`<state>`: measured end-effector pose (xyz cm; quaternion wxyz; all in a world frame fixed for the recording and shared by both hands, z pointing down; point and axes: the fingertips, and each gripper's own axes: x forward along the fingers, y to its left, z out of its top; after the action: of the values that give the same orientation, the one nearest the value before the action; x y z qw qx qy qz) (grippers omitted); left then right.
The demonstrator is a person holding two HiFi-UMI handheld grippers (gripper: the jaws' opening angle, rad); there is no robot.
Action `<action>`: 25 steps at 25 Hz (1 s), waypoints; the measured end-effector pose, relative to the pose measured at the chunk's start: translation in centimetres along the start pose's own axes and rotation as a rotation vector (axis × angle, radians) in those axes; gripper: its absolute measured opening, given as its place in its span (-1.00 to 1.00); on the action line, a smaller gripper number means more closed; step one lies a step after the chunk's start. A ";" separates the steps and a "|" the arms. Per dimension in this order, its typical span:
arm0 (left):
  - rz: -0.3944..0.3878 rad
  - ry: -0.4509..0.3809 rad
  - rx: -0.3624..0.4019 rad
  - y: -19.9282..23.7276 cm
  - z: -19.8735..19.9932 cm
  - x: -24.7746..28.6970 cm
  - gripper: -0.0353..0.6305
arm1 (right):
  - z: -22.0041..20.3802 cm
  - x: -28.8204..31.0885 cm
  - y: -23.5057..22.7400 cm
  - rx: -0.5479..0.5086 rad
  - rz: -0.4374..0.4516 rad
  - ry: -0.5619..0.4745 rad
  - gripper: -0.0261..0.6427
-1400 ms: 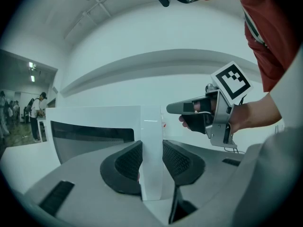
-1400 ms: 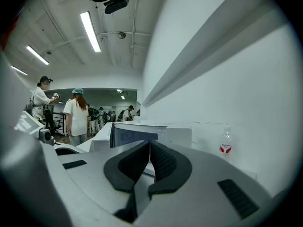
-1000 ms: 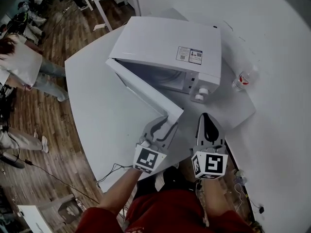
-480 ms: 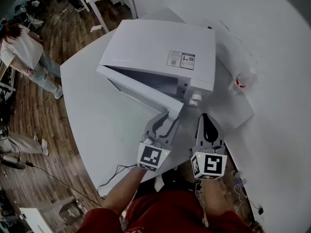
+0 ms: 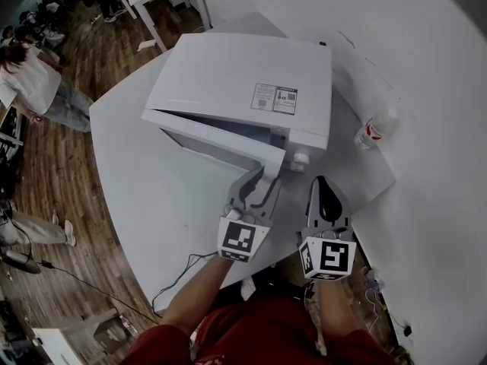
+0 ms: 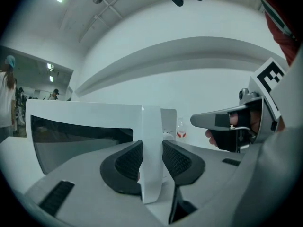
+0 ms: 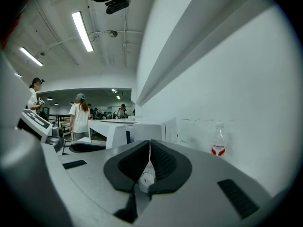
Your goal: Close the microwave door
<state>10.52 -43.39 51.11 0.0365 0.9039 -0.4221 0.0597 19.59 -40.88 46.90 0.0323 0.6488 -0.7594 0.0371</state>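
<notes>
A white microwave [image 5: 243, 82] stands on a pale table [image 5: 144, 181]. Its door [image 5: 217, 144] hangs ajar, hinged at the left, leaving a narrow wedge of dark cavity. My left gripper [image 5: 259, 183] is shut on the door's free edge, which stands upright between the pads [image 6: 152, 157] in the left gripper view. My right gripper [image 5: 323, 182] hovers to the right of it, just short of the control knob [image 5: 300, 158]. Its jaws [image 7: 149, 157] are shut with nothing between them. The left gripper view shows the right gripper [image 6: 201, 120] from the side, and the right gripper view shows the microwave [image 7: 142, 130] ahead.
A clear water bottle with a red label [image 5: 375, 130] stands on the table right of the microwave, close to the white wall [image 5: 426, 67]. A cable [image 5: 179, 268] hangs off the table's near edge. People stand on the wooden floor [image 5: 46, 166] at left.
The door has swung nearer the microwave's front, and the gap is narrower. My left gripper went forward with the door edge in it. The right gripper kept its place beside it.
</notes>
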 end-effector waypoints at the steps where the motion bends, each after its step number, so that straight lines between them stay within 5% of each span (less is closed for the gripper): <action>1: 0.002 0.000 -0.001 0.1 0.0 0.3 -0.46 | -0.1 0.1 -0.2 0.001 -0.001 0.001 -0.85; 25: 0.053 0.002 -0.030 1.4 0.6 4.5 -0.46 | -1.1 0.6 -2.0 0.023 -0.028 0.018 -0.85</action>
<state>12.35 -47.76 51.11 0.0489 0.8917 -0.4466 0.0555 21.45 -41.70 48.08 0.0321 0.6592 -0.7495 0.0510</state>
